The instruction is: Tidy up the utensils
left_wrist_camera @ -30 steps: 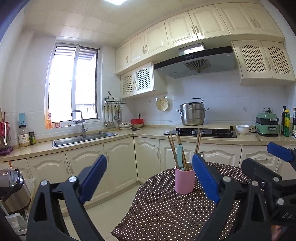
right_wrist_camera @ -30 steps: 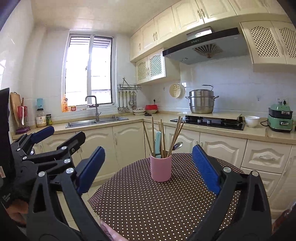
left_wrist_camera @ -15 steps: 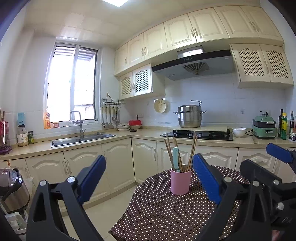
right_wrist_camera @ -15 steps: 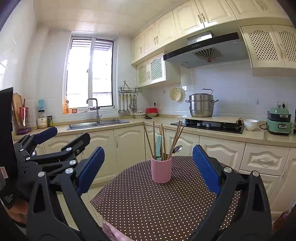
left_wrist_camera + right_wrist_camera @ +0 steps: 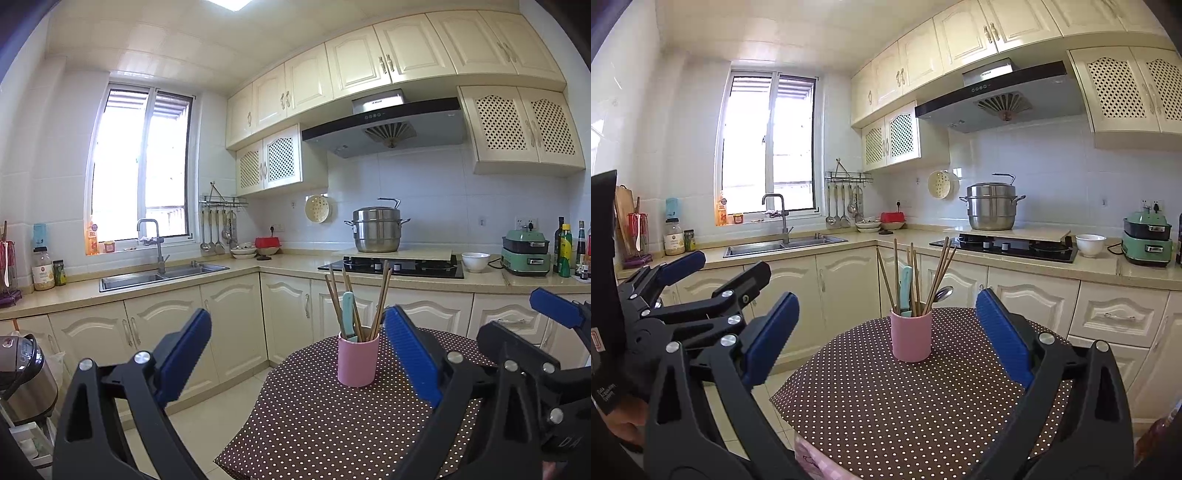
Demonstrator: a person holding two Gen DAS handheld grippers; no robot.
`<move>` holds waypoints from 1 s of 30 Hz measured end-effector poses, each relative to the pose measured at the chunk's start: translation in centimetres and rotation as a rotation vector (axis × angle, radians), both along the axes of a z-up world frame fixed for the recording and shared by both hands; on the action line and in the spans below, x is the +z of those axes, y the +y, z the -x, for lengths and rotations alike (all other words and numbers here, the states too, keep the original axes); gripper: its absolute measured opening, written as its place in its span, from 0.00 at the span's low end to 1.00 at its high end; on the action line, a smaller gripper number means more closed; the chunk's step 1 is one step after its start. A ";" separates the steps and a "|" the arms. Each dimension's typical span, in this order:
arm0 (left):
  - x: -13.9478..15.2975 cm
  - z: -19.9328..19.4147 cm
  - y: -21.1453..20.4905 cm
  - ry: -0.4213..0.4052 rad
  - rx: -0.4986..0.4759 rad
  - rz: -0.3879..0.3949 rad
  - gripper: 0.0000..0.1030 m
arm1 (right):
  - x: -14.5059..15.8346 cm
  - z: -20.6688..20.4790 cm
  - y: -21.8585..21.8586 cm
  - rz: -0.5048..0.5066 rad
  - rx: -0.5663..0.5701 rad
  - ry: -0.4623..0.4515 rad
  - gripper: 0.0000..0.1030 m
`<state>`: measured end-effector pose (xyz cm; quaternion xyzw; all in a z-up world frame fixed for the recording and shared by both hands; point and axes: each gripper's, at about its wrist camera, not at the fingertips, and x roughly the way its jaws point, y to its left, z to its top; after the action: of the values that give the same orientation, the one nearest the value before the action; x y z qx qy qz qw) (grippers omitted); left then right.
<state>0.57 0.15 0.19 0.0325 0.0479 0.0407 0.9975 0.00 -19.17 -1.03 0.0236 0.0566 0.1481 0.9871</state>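
A pink cup [image 5: 358, 360] [image 5: 911, 336] stands upright on a round table with a brown polka-dot cloth [image 5: 332, 424] [image 5: 886, 398]. In it stand several wooden chopsticks [image 5: 916, 273], a teal-handled utensil [image 5: 906, 282] and a metal spoon [image 5: 942, 293]. My left gripper [image 5: 299, 363] is open and empty, held above the table's left edge, short of the cup. My right gripper [image 5: 886, 349] is open and empty too, with the cup seen between its blue pads. The left gripper [image 5: 713, 273] also shows at the left of the right wrist view.
Cream cabinets and a beige counter [image 5: 258, 264] run behind the table, with a sink [image 5: 162, 275], a hob [image 5: 391, 266] with a steel pot [image 5: 376, 229], a white bowl [image 5: 475, 261] and a green appliance [image 5: 524, 251]. A rice cooker [image 5: 22, 373] stands low at the left.
Both views have drifted back and up a little; the pink cup now sits smaller and further left in the left wrist view. Both grippers stay open and empty.
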 end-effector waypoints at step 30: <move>-0.6 -0.1 0.7 0.012 -0.001 0.007 0.91 | -0.3 -0.1 0.5 0.007 0.005 0.016 0.92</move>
<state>0.65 0.90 -0.38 0.0292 0.0541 0.0397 0.9973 0.13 -18.71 -1.35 0.0210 0.0653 0.1501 0.9863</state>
